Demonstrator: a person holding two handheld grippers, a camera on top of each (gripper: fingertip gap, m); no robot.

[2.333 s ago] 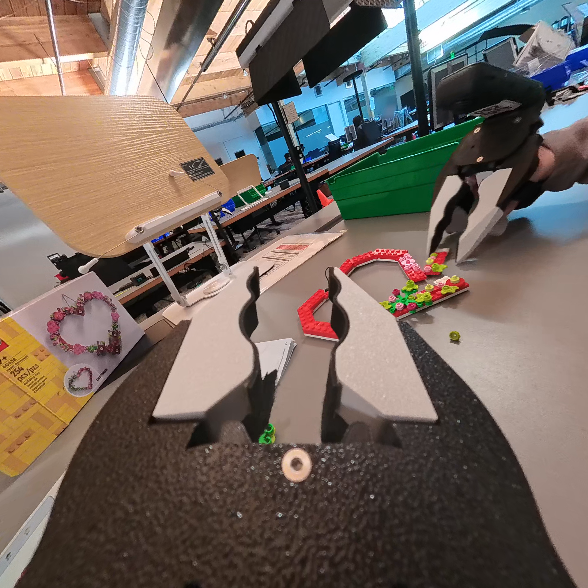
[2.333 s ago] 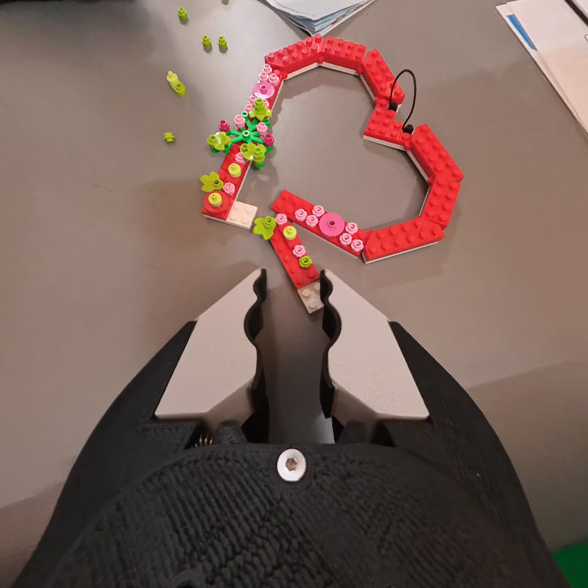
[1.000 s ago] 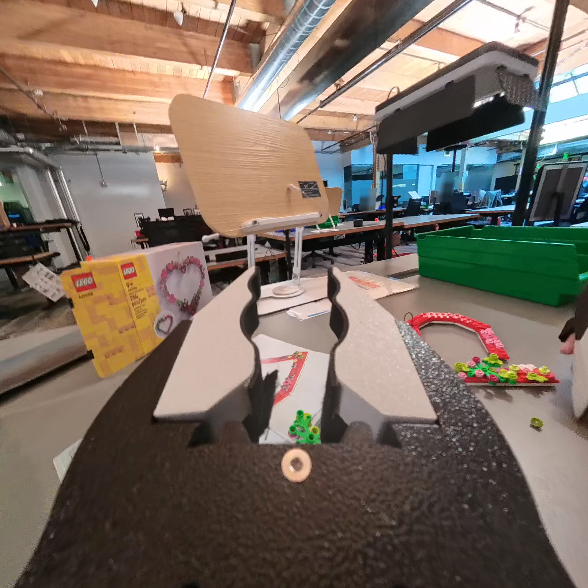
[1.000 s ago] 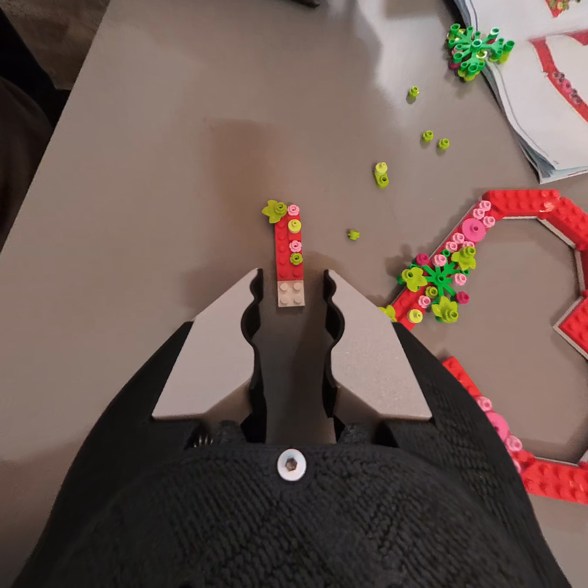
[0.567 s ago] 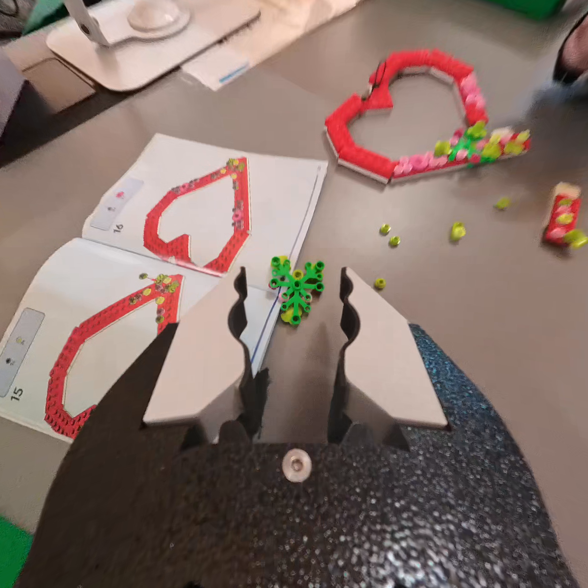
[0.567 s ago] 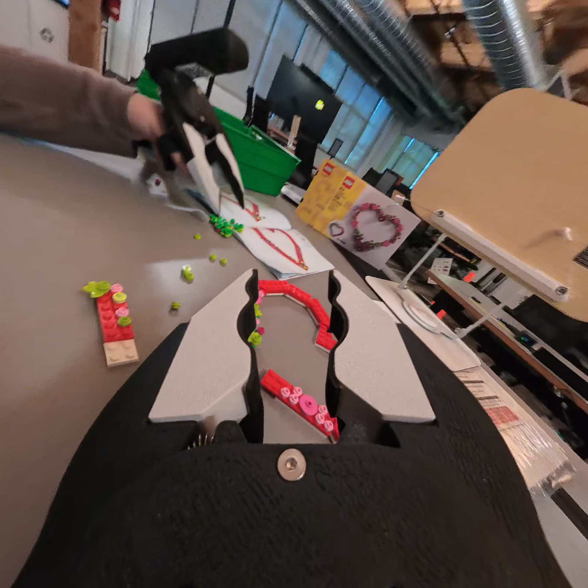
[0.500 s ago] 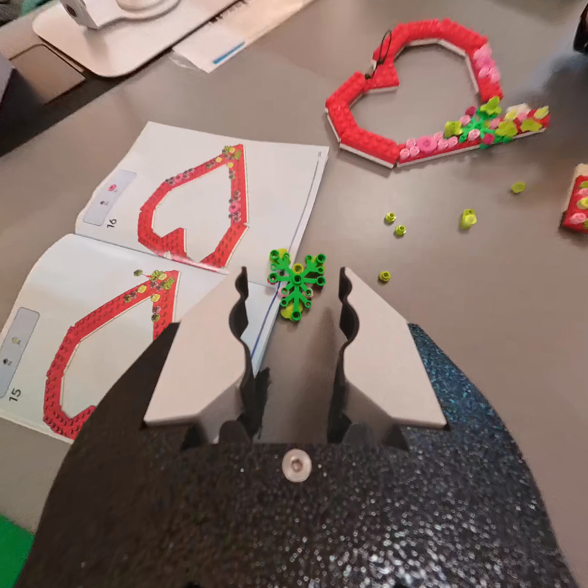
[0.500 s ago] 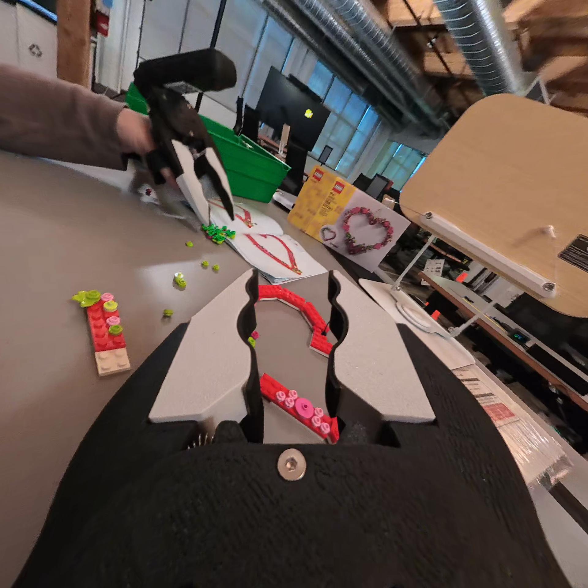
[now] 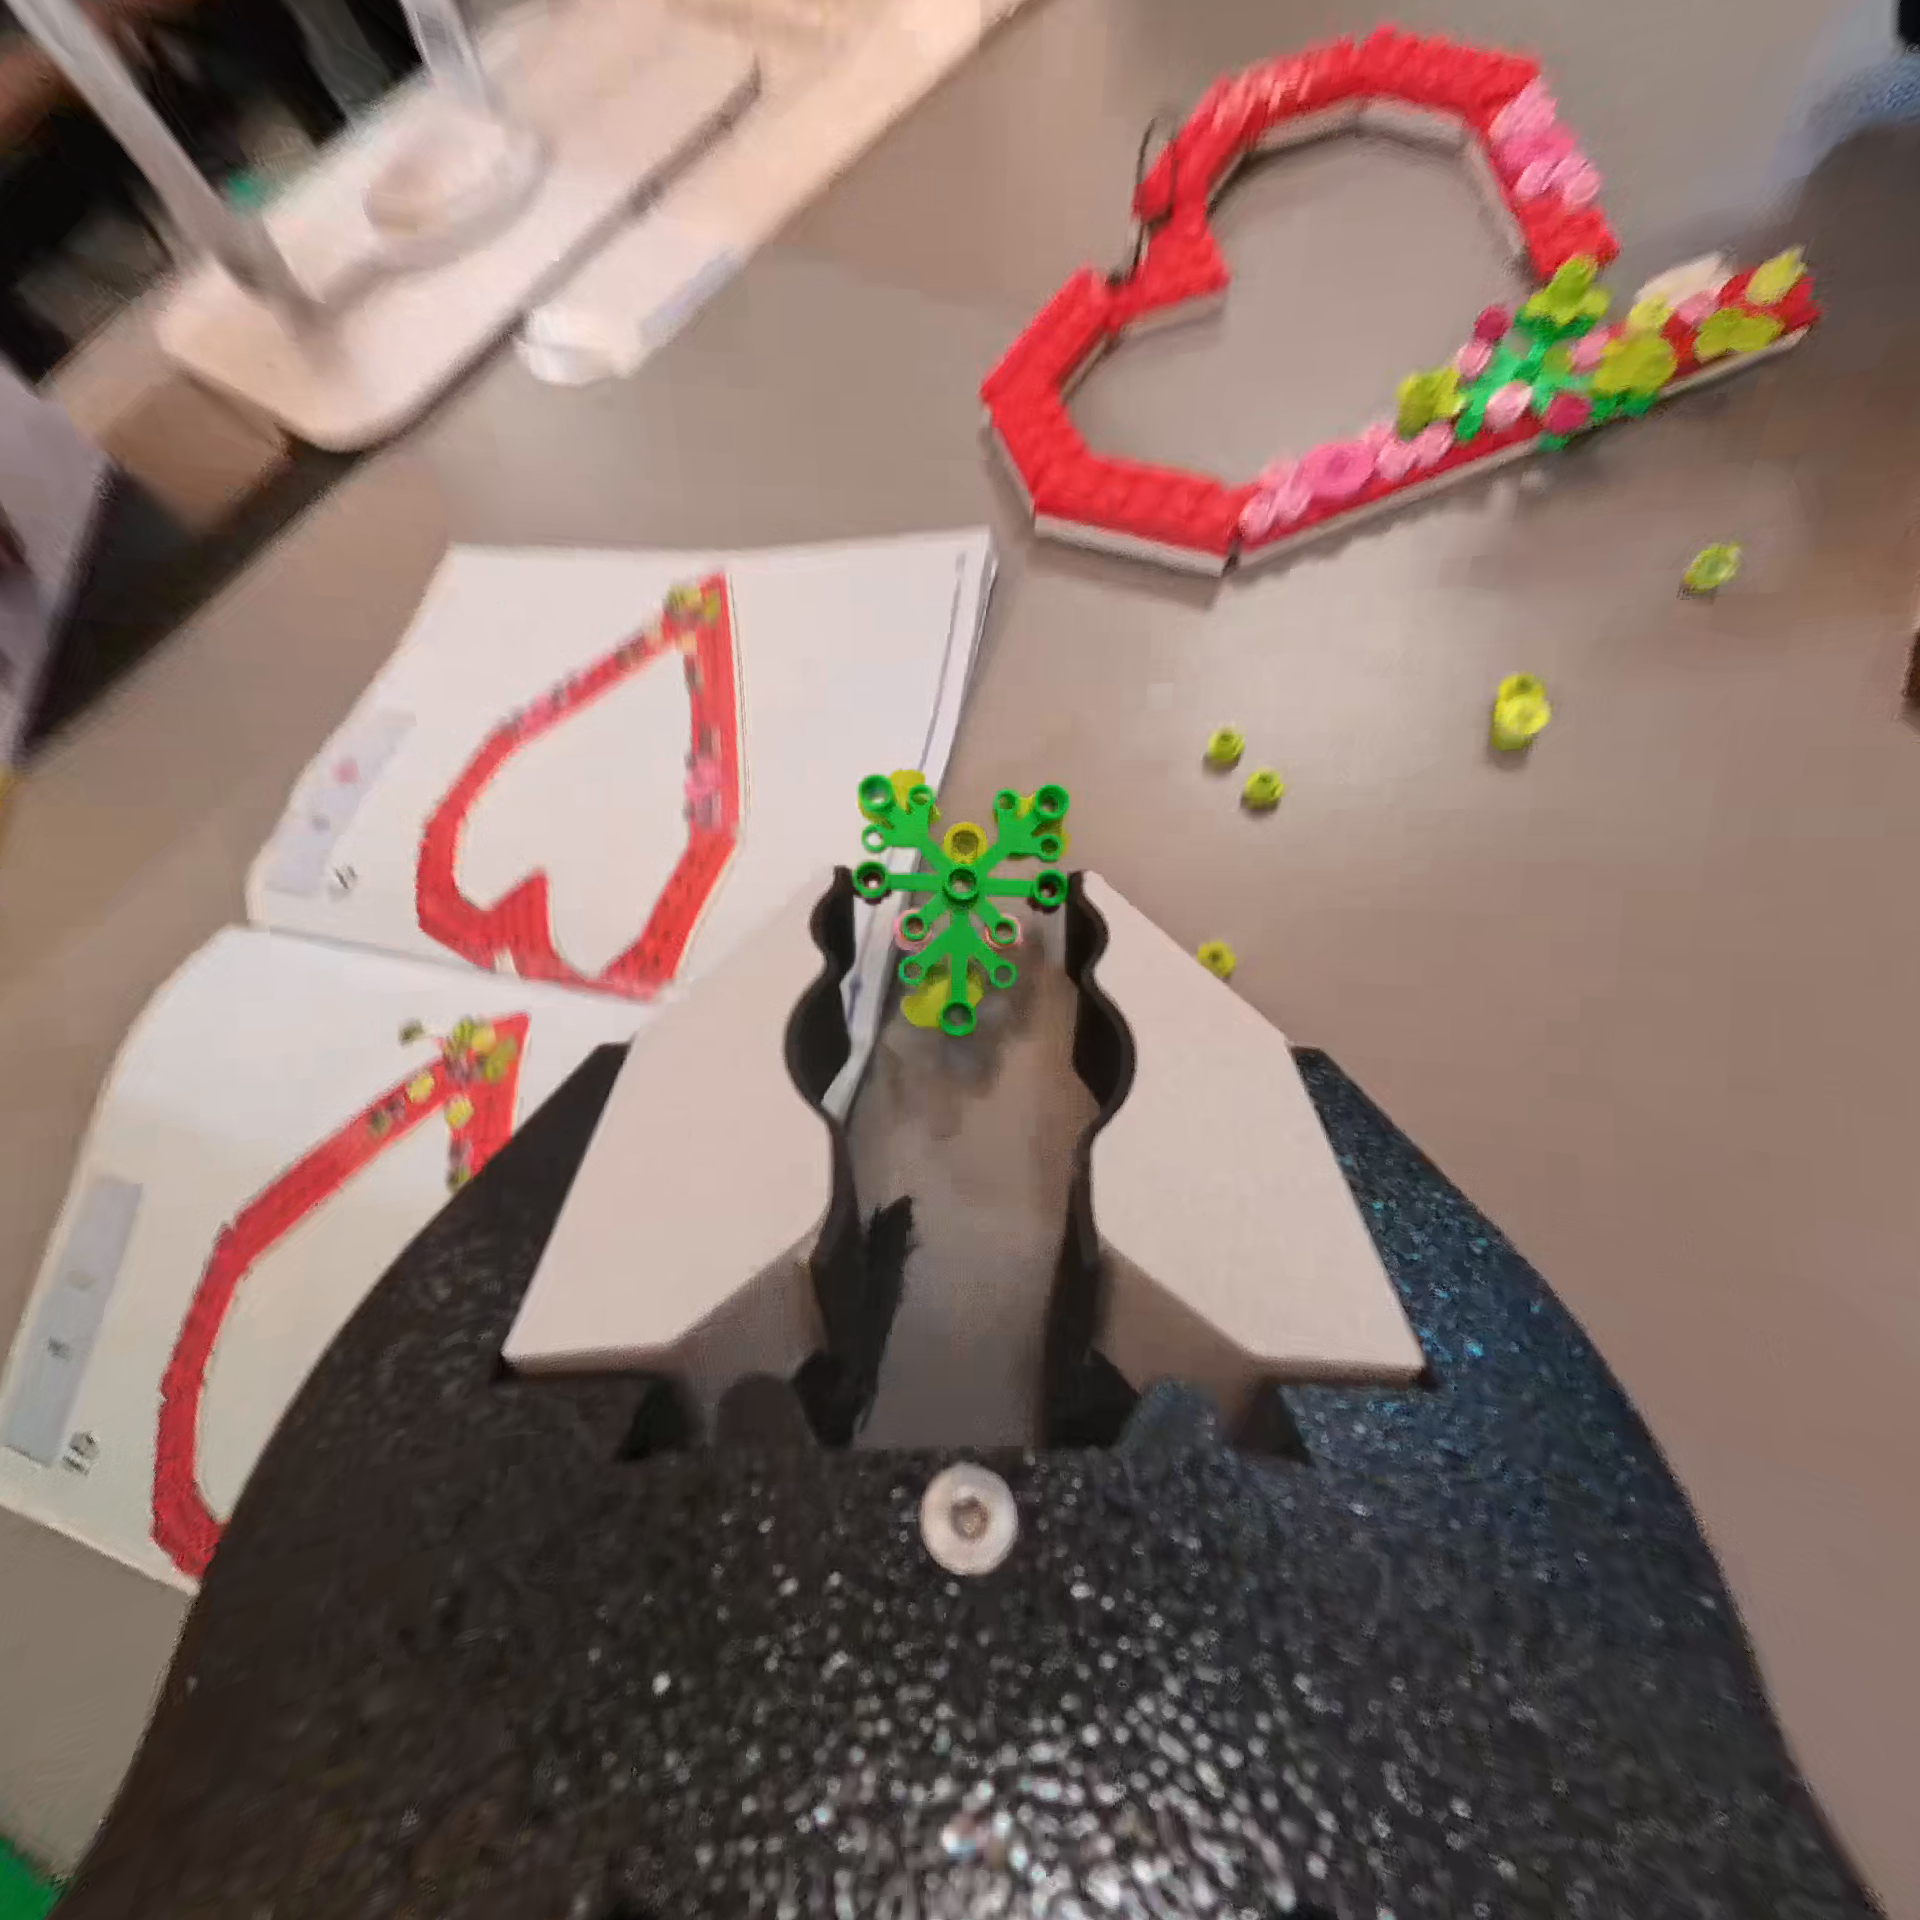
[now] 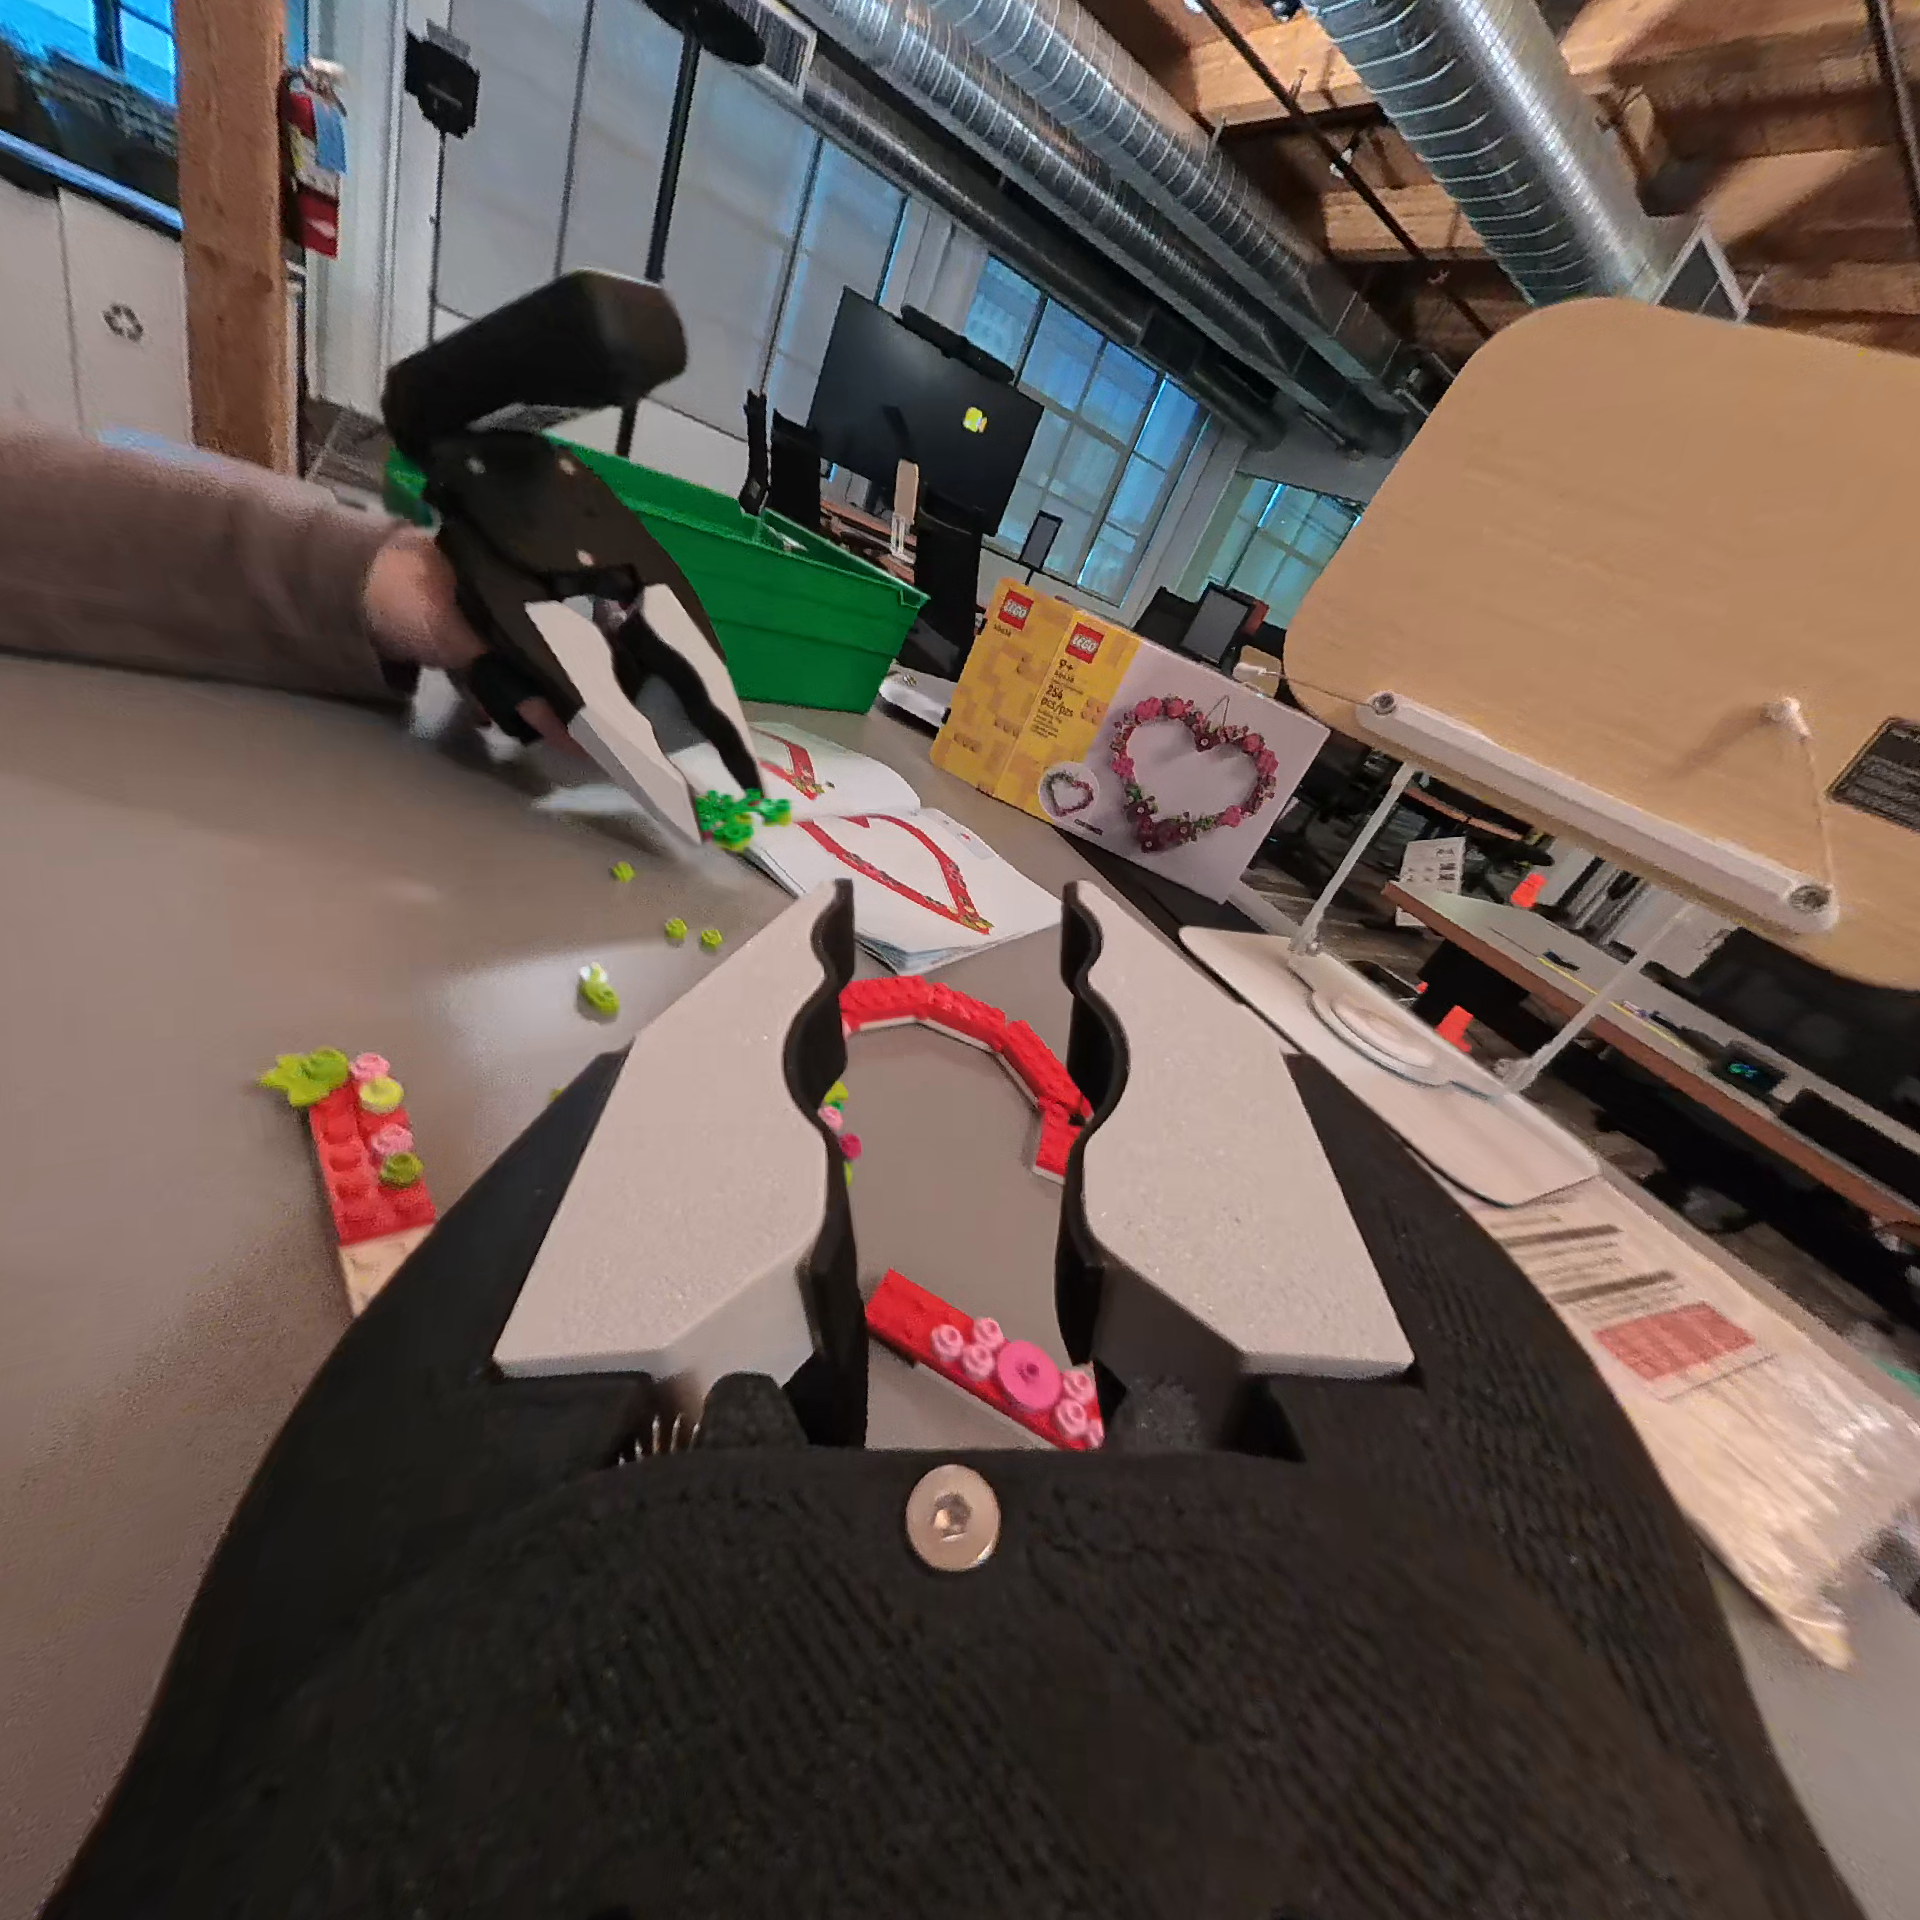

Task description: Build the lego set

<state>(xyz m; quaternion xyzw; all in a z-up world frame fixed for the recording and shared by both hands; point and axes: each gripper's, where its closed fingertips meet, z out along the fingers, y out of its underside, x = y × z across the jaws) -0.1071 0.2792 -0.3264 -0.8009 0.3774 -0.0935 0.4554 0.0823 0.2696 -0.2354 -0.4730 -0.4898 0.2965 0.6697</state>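
Across the grey table (image 9: pixel 1455 935), in the left wrist view, the biggest task piece is the red heart frame (image 9: pixel 1091 436) at about 1 o'clock, open in the middle, with pink, lime and green flowers crowded along its lower right side. At 9 o'clock lies the open instruction booklet (image 9: pixel 852 644), two pages up. The left gripper (image 9: pixel 961 894) points down at the table with its jaws held wide and nothing between them; the green leaf cluster (image 9: pixel 956 894) sits on the table at the booklet's edge, right at the fingertips, at 12 o'clock from the gripper body. Whether the tips touch it cannot be told. Small lime studs (image 9: pixel 1242 764) lie scattered at 2 o'clock.

From the right wrist view, the right gripper (image 10: pixel 956 914) also stands wide and empty above the frame. A short red strip (image 10: pixel 369 1153) with flowers lies at 9 o'clock, apart from the frame. The yellow set box (image 10: pixel 1039 707) stands at 12 o'clock, a green bin (image 10: pixel 790 603) at 11.
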